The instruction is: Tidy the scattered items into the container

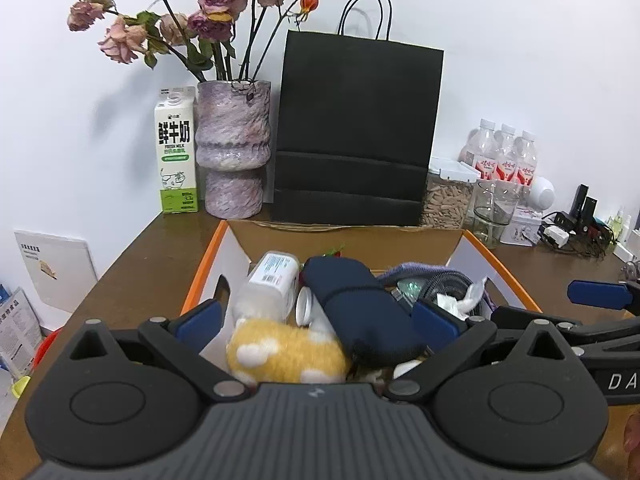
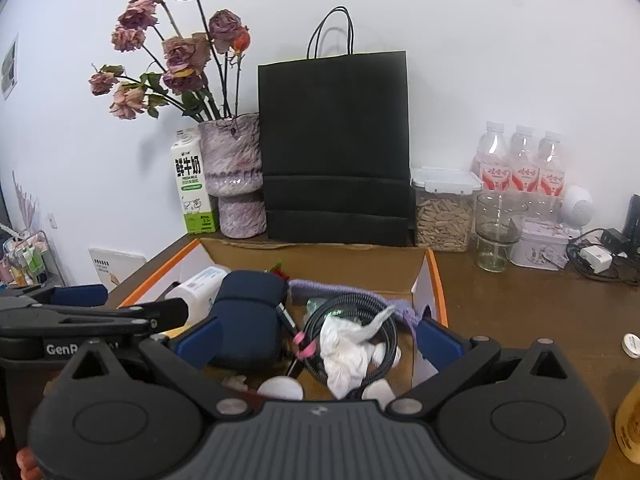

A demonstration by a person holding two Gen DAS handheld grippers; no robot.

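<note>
An orange-edged cardboard box [image 1: 208, 252] [image 2: 434, 276] sits on the brown table. It holds a yellow plush toy [image 1: 284, 354], a white bottle [image 1: 268, 284] [image 2: 198, 286], a navy pouch [image 1: 360, 304] [image 2: 248, 316], a coiled black cable [image 2: 384, 320], crumpled white tissue [image 2: 348, 352] and a purple knit piece [image 2: 332, 286]. My left gripper [image 1: 316, 320] is open and empty, just above the plush toy and pouch. My right gripper [image 2: 316, 338] is open and empty above the cable and tissue. The right gripper's finger [image 1: 600, 292] shows in the left wrist view.
Behind the box stand a black paper bag [image 1: 356, 128], a purple vase of dried roses [image 1: 234, 148], a milk carton [image 1: 176, 152], a seed jar [image 2: 442, 208], a glass [image 2: 496, 232], water bottles [image 2: 520, 160] and a tin [image 2: 540, 244]. Chargers and cables [image 2: 600, 256] lie at the right. A small white round object [image 2: 632, 345] lies on the table.
</note>
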